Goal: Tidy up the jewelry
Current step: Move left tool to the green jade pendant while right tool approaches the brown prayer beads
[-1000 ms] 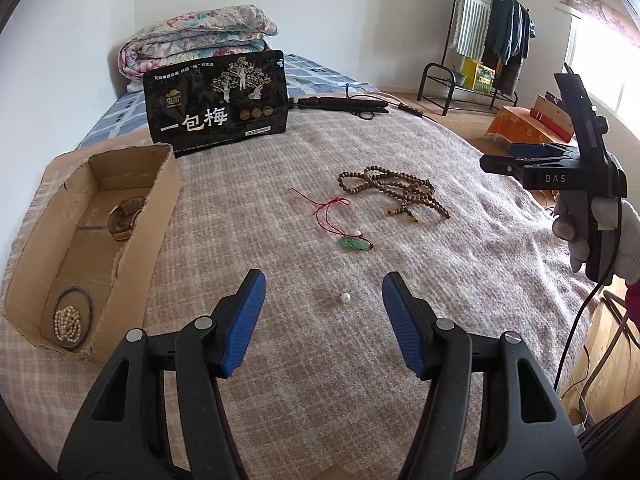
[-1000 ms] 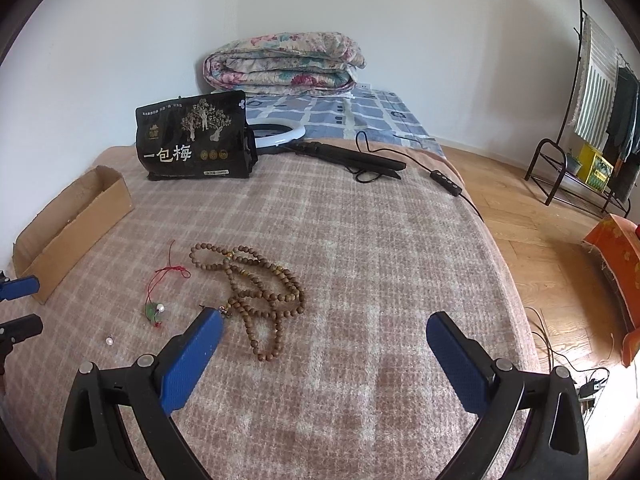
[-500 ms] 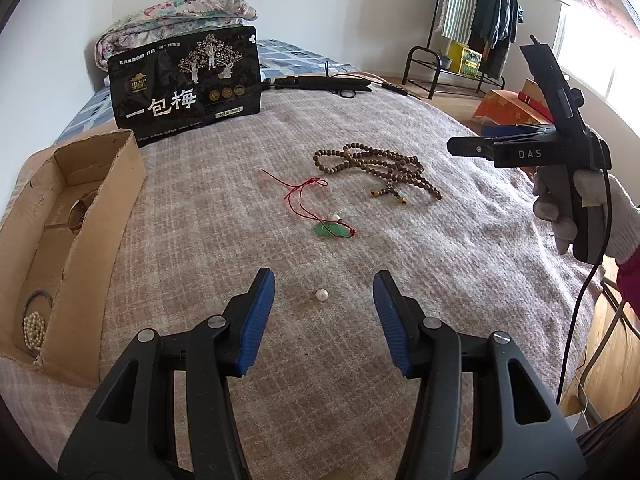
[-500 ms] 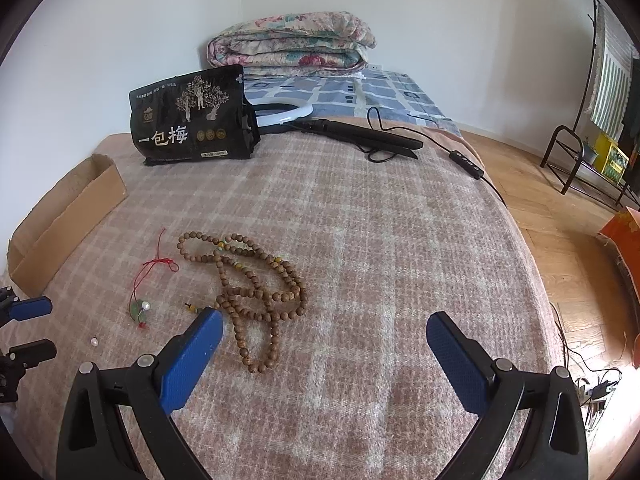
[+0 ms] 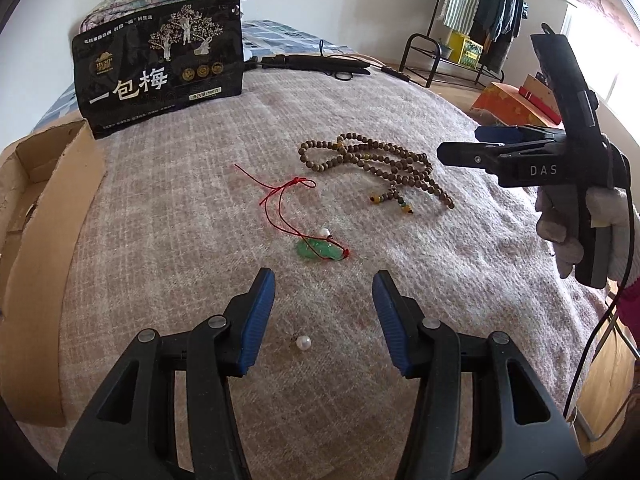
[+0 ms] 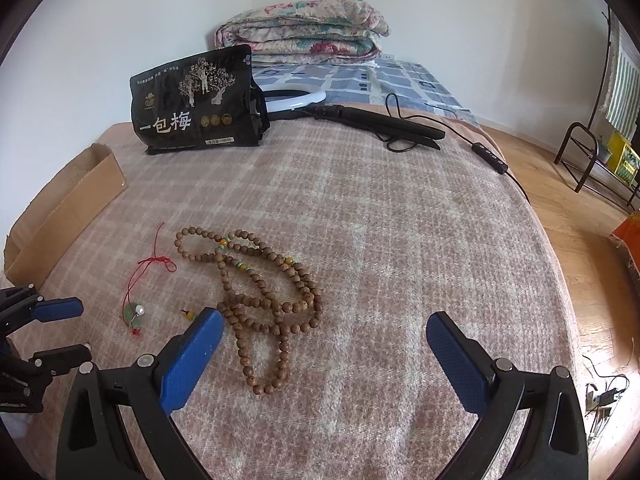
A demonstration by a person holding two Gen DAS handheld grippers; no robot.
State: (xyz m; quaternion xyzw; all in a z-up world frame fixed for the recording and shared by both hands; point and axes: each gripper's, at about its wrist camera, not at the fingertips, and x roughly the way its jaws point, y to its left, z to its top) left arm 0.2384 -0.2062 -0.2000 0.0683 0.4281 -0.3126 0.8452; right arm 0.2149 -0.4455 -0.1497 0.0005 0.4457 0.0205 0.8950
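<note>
Left gripper (image 5: 323,286) jaws apart, loose pearl (image 5: 303,343) on the bed between them, untouched; right gripper (image 6: 324,330) jaws wide, over bead necklace (image 6: 264,300)

Blanketed bed (image 6: 400,240), wooden beads (image 6: 256,280), pearl (image 5: 303,343)

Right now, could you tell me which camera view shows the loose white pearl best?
The left wrist view: the loose white pearl lies plainly on the blanket, between the open blue pads. The right wrist view does not show it.

black bag (image 5: 160,68), far left on the bed: "一包梅". right gripper (image 5: 486,142) body: "DAS".
</note>
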